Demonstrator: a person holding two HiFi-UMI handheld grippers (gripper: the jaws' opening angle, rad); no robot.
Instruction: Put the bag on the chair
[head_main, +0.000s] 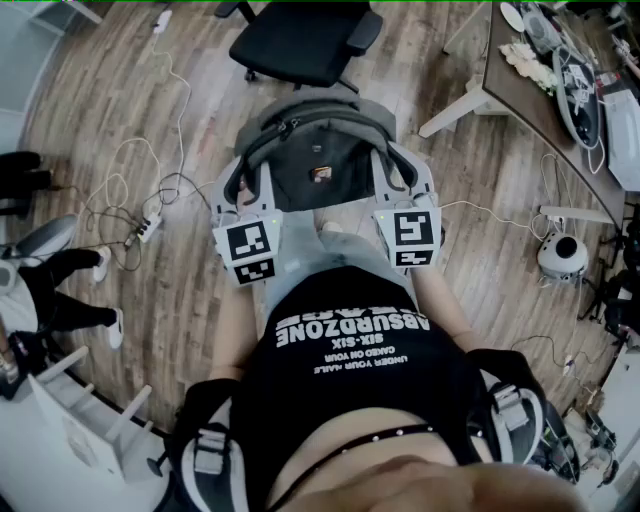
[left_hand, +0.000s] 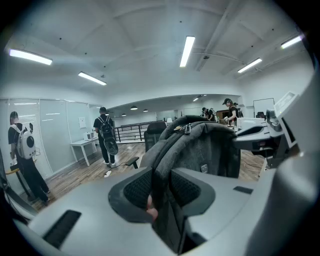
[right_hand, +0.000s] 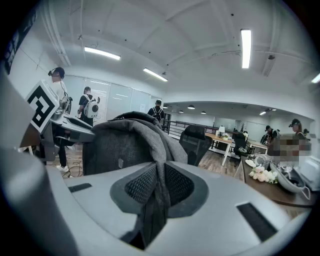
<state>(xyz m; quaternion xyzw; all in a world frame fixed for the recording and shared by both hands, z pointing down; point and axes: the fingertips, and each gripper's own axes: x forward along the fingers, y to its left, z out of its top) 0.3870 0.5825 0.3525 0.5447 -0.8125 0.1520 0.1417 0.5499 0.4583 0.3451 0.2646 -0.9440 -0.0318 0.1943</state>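
– Head view: holding bag (head_main: 315, 160) up near chair (head_main: 300, 40), not yet seated?
– Clamping its soft, sagging side fabric, left gripper (left_hand: 161, 189) and right gripper (right_hand: 159, 186) alike; likely handling light but floppy.

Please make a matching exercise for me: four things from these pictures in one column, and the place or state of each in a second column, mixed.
1. grey backpack
2. office chair
3. white flowers
4. power strip

A. on the desk
B. among cables on the floor
C. gripped by left claw and right claw
D. black, seat empty

Pairs: 1-C, 2-D, 3-A, 4-B
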